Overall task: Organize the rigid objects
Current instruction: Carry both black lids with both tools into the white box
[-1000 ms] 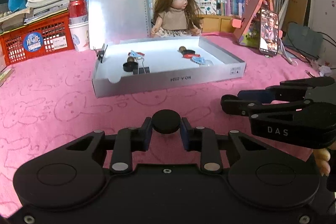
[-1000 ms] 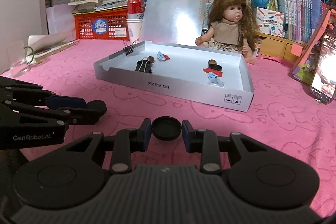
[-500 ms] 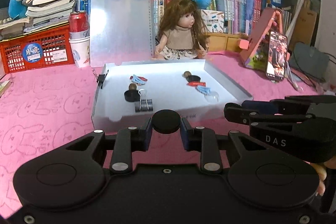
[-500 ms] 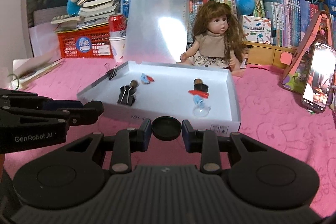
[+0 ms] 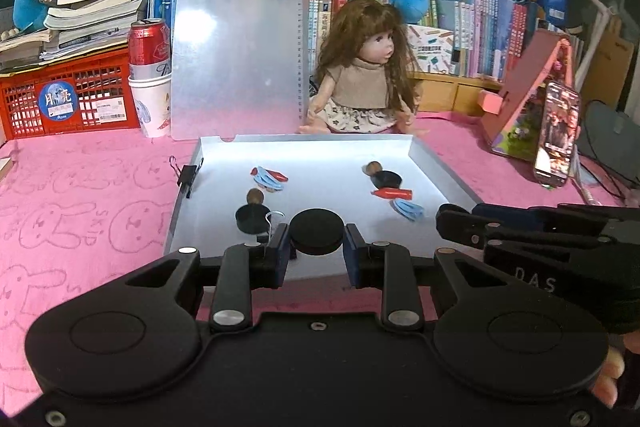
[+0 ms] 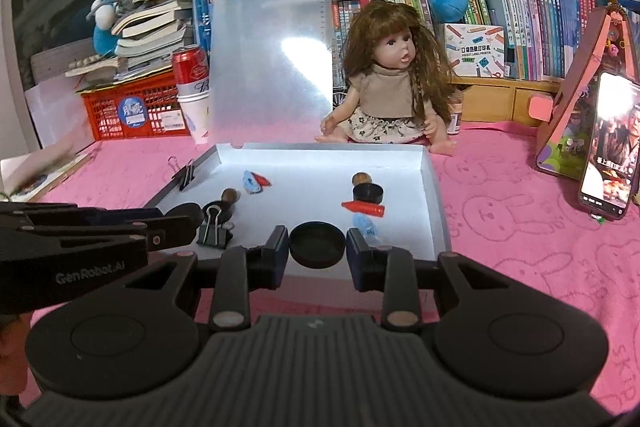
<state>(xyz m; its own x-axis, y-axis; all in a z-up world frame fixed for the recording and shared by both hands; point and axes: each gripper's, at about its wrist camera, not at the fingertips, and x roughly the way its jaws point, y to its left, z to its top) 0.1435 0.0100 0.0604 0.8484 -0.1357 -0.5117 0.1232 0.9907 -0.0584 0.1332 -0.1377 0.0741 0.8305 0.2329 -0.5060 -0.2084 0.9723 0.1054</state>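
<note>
A shallow silver tray (image 5: 436, 163) (image 6: 434, 195) lies on the pink cloth. In it are two black round stamps with wooden knobs (image 5: 251, 215) (image 5: 385, 178), two red and blue clips (image 5: 269, 177) (image 5: 394, 194) and a black binder clip (image 6: 215, 231). Another binder clip (image 5: 187, 177) grips the tray's left rim. My left gripper (image 5: 317, 249) is shut on a black round cap (image 5: 317, 231) over the tray's near edge. My right gripper (image 6: 317, 253) is shut on a black round lid (image 6: 317, 245), hollow side showing, beside the left one.
A doll (image 5: 366, 67) sits behind the tray. A clear clipboard (image 5: 238, 47) stands upright at the back left, next to a red can on a paper cup (image 5: 149, 67) and a red crate (image 5: 68, 95). A phone on a stand (image 5: 554, 135) is at the right.
Both grippers have moved forward, side by side, from the cloth in front of the tray to over its near edge. Each still holds its black round piece.
</note>
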